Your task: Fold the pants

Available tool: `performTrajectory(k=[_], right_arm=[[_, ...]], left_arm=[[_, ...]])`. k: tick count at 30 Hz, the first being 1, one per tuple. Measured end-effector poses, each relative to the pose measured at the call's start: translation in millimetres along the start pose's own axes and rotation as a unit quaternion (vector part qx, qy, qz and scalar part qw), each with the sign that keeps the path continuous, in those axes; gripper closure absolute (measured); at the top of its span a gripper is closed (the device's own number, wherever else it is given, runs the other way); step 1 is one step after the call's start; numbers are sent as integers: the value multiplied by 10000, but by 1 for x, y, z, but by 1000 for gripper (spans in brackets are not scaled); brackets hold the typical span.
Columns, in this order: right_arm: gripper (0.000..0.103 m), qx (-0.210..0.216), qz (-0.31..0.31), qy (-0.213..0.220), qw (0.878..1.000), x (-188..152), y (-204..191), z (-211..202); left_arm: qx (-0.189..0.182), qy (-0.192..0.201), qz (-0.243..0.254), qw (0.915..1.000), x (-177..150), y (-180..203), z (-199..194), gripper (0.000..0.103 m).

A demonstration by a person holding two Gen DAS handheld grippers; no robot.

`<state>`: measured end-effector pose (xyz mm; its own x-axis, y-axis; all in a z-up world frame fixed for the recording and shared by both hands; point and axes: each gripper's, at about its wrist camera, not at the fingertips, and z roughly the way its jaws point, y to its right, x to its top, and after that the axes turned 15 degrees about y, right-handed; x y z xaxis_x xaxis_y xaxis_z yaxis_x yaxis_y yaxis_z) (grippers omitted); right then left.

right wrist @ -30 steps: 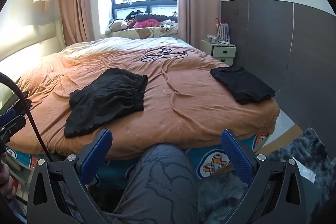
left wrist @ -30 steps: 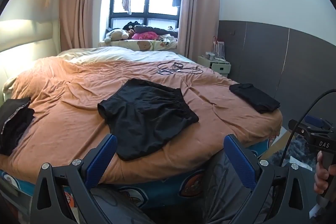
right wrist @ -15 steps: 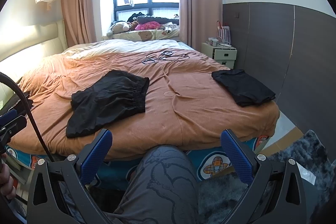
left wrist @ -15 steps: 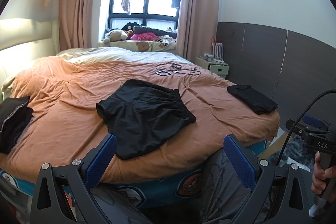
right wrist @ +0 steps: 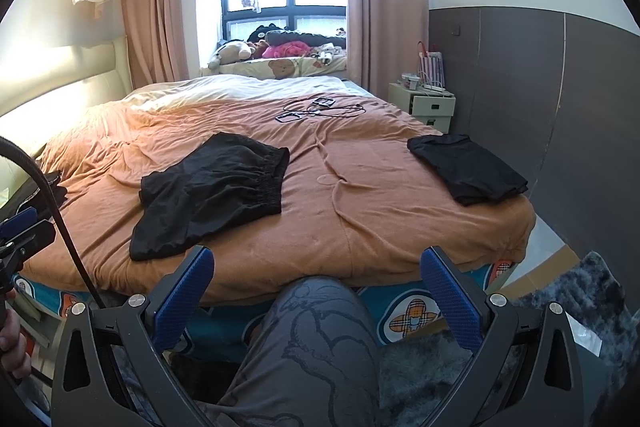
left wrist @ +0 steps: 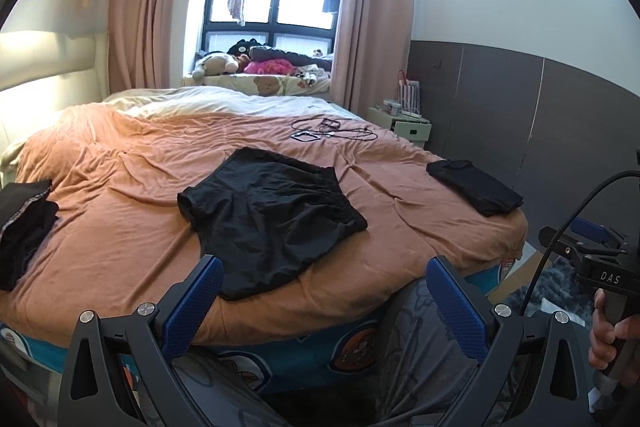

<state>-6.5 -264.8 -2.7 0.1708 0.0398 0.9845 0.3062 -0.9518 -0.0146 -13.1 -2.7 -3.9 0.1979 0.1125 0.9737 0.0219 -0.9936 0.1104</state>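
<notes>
Black shorts (left wrist: pixel 272 219) (right wrist: pixel 212 191) lie spread flat on the orange bedspread, waistband to the right, legs toward the near left. My left gripper (left wrist: pixel 324 301) hangs open just short of the bed's near edge, its left finger close to the shorts' lower hem. My right gripper (right wrist: pixel 316 291) is open too, held back from the bed above a person's knee (right wrist: pixel 316 343). Neither gripper touches cloth. A folded black garment (left wrist: pixel 474 191) (right wrist: pixel 466 167) rests at the bed's right edge.
A dark pile of clothes (left wrist: pixel 22 227) sits at the bed's left edge. Cables and small devices (left wrist: pixel 332 131) lie farther back. A nightstand (right wrist: pixel 426 103) stands at the right wall, a grey shaggy rug (right wrist: pixel 560 311) on the floor. The bedspread (right wrist: pixel 360 187) between the garments is bare.
Both cameras have drifted slightly, so the bed and shorts sit a little differently in view. The shorts and folded garment have not moved. Both grippers stay open.
</notes>
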Motion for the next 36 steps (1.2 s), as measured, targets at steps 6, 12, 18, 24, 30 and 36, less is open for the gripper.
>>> performTrajectory(k=[6, 12, 18, 24, 30, 36], right_arm=[[0, 23, 9, 3, 10000, 0, 1, 0], [0, 6, 50, 6, 10000, -1, 2, -1], [0, -42, 21, 4, 10000, -2, 0, -2], [0, -28, 17, 18, 10000, -3, -1, -3], [0, 5, 29, 28, 10000, -4, 1, -2], [0, 76, 90, 8, 9999, -4, 2, 4]], left_arm=[[-30, -4, 0, 10000, 1, -2, 0, 1], [-60, -28, -6, 10000, 0, -4, 1, 1], [-97, -28, -63, 9999, -2, -6, -1, 1], [-76, 0, -70, 9999, -2, -8, -2, 1], [-42, 12, -76, 10000, -3, -9, -3, 1], [18, -21, -91, 10000, -5, -14, 1, 1]])
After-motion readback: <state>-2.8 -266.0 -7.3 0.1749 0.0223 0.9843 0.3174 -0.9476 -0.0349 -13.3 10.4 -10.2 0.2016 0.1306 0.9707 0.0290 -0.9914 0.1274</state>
